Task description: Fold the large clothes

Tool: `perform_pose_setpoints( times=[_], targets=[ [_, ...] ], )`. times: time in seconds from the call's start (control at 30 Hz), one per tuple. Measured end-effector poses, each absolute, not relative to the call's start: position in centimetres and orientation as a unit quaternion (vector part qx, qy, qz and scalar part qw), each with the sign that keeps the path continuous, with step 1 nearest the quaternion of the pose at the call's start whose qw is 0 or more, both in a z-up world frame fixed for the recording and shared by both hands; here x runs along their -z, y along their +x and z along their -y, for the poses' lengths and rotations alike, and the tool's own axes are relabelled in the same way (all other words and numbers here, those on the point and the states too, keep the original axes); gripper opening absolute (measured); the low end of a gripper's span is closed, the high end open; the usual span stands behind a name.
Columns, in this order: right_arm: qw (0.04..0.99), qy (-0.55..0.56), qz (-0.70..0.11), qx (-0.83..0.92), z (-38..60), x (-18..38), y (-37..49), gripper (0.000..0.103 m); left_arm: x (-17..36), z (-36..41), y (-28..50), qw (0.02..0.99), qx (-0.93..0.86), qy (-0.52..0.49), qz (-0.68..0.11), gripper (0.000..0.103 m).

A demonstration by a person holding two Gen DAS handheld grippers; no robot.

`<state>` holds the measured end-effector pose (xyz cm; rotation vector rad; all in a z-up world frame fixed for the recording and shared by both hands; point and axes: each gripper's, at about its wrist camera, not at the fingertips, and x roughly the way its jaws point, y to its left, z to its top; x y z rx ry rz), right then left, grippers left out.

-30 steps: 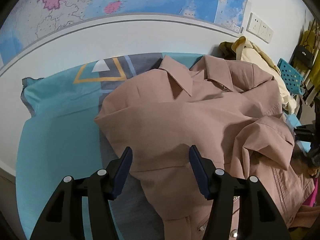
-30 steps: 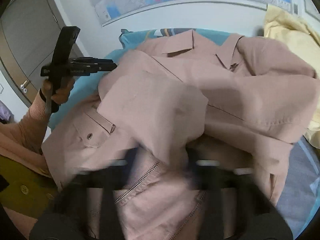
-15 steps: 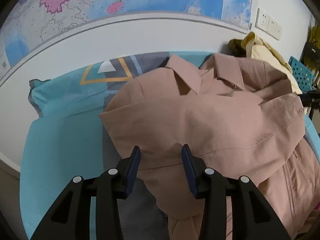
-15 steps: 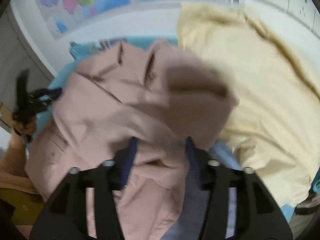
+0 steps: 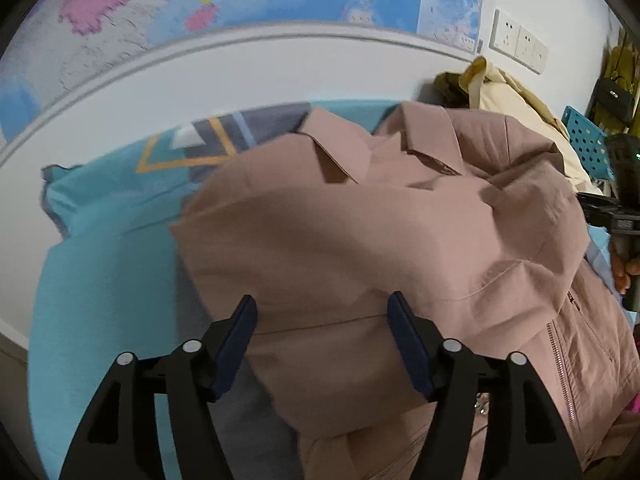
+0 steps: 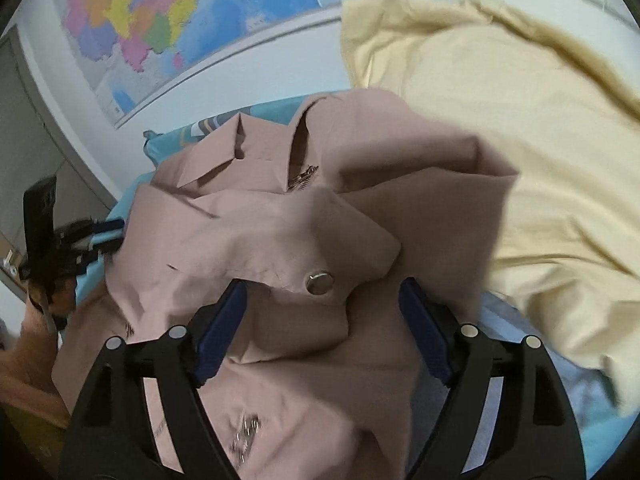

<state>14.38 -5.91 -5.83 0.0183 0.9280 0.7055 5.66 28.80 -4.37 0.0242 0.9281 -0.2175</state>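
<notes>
1. A dusty-pink cotton jacket with a pointed collar and metal zip (image 5: 380, 240) lay across the centre of the left wrist view, on a turquoise bedsheet with a grey-and-orange geometric print (image 5: 104, 248).
2. Left gripper (image 5: 322, 320) sat at lower centre of that view; its jaws had just been opening and stood apart over a jacket fold, pads not pressing the cloth.
3. Right gripper (image 6: 322, 300) sat at lower centre of the right wrist view; its jaws had just been opening, wide apart, either side of a sleeve cuff with a silver snap button (image 6: 320, 283), unclamped.
4. A pale yellow garment (image 6: 500, 140) filled the upper right, touching the jacket's edge.
5. A coloured wall map (image 5: 240, 0) ran along the top.
</notes>
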Motion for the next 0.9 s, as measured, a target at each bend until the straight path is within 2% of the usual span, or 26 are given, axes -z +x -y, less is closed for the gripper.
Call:
perform_pose_setpoints(
  times=[0.07, 0.13, 0.3, 0.33, 0.37, 0.4, 0.47, 0.6, 0.63, 0.7, 0.77, 0.8, 0.9],
  targets=[
    [0.824, 0.017, -0.444, -0.351, 5.6, 6.3, 14.9, 0.024, 5.1, -28.4, 6.1, 0.885, 0.101, 0.018, -0.454, 0.067],
    [0.819, 0.021, -0.445, -0.362, 5.4, 6.2, 14.9, 0.001, 5.4, -28.2, 6.3, 0.885, 0.094, 0.018, -0.456, 0.066],
    [0.837, 0.023, -0.426, -0.344, 7.2, 3.7, 14.1, 0.004, 5.2, -28.4, 6.4, 0.887, 0.092, 0.016, -0.452, 0.065],
    [0.838, 0.03, -0.432, -0.332, 7.6, 3.6, 14.4, 0.031, 5.2, -28.3, 6.5, 0.887, 0.092, 0.018, -0.452, 0.065],
    [0.834, 0.039, -0.441, -0.33, 7.7, 3.9, 14.6, 0.073, 5.2, -28.2, 6.6, 0.887, 0.092, 0.019, -0.452, 0.065],
    [0.834, 0.041, -0.441, -0.329, 7.9, 4.2, 14.7, 0.079, 5.2, -28.2, 6.7, 0.887, 0.092, 0.019, -0.452, 0.065],
    [0.834, 0.036, -0.444, -0.326, 7.3, 5.1, 15.0, 0.075, 5.2, -28.2, 6.8, 0.887, 0.092, 0.015, -0.453, 0.065],
    [0.827, 0.061, -0.448, -0.335, 6.3, 6.6, 16.2, 0.074, 5.2, -28.3, 6.8, 0.886, 0.09, 0.012, -0.455, 0.065],
    [0.826, 0.061, -0.451, -0.334, 6.0, 7.1, 16.5, 0.07, 5.2, -28.2, 6.8, 0.886, 0.09, 0.012, -0.455, 0.065],
    [0.812, 0.066, -0.462, -0.349, 5.1, 8.1, 17.0, 0.042, 5.2, -28.2, 6.8, 0.886, 0.088, 0.012, -0.456, 0.065],
    [0.808, 0.07, -0.466, -0.354, 4.9, 8.3, 17.0, 0.021, 5.2, -28.3, 6.8, 0.886, 0.087, 0.01, -0.455, 0.065],
    [0.809, 0.072, -0.461, -0.357, 5.1, 8.0, 16.8, 0.018, 5.2, -28.3, 6.8, 0.887, 0.086, 0.01, -0.454, 0.065],
    [0.833, 0.074, -0.425, -0.347, 7.2, 5.1, 15.6, 0.017, 5.2, -28.5, 6.9, 0.89, 0.081, 0.01, -0.449, 0.065]
  ],
)
